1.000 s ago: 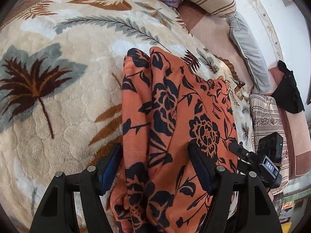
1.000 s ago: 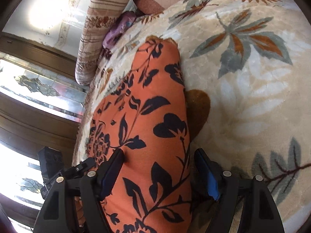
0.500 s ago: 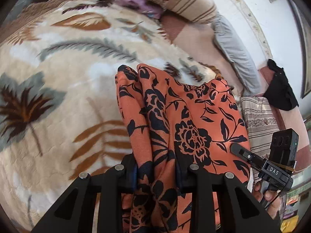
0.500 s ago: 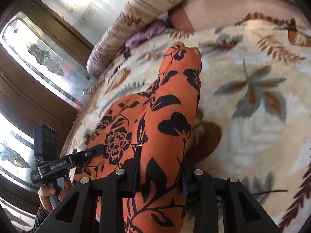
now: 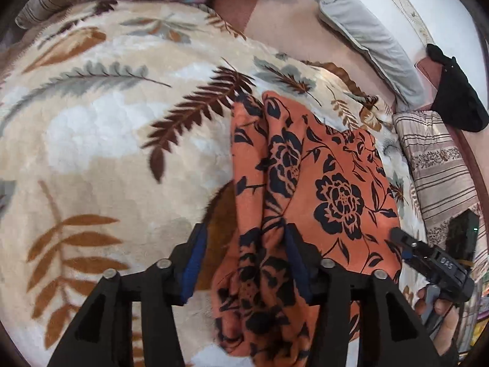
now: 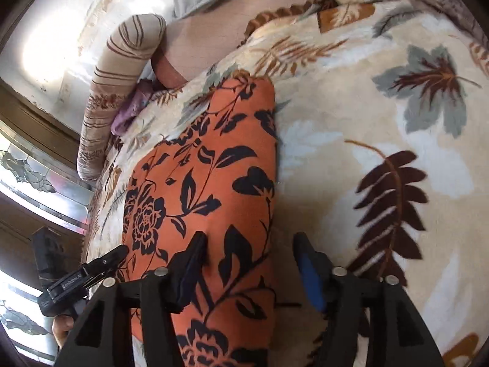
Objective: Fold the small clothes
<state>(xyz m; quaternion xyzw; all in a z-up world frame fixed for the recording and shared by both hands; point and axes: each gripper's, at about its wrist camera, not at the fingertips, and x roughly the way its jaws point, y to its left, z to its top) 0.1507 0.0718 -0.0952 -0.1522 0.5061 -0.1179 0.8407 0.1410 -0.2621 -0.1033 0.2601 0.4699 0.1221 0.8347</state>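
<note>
An orange garment with black flowers (image 5: 311,189) lies folded on a leaf-patterned blanket (image 5: 107,140); it also shows in the right wrist view (image 6: 207,189). My left gripper (image 5: 244,253) is open, its jaws apart, with the garment's bunched left edge lying between them. My right gripper (image 6: 250,263) is open, its left finger (image 6: 189,260) resting on the garment and its right finger (image 6: 308,269) over the blanket. Each gripper shows in the other's view, the right one (image 5: 434,263) at the garment's far edge and the left one (image 6: 88,275) likewise.
A striped bolster (image 6: 122,70) and a purple cloth (image 6: 131,110) lie at the bed's head. A grey pillow (image 5: 363,36), a striped pillow (image 5: 440,168) and a black cloth (image 5: 458,98) lie at the right side.
Both grippers were open, shut on the garment and lifted its near end, and now have opened again. The garment's near end has been carried forward and now lies shorter on the blanket.
</note>
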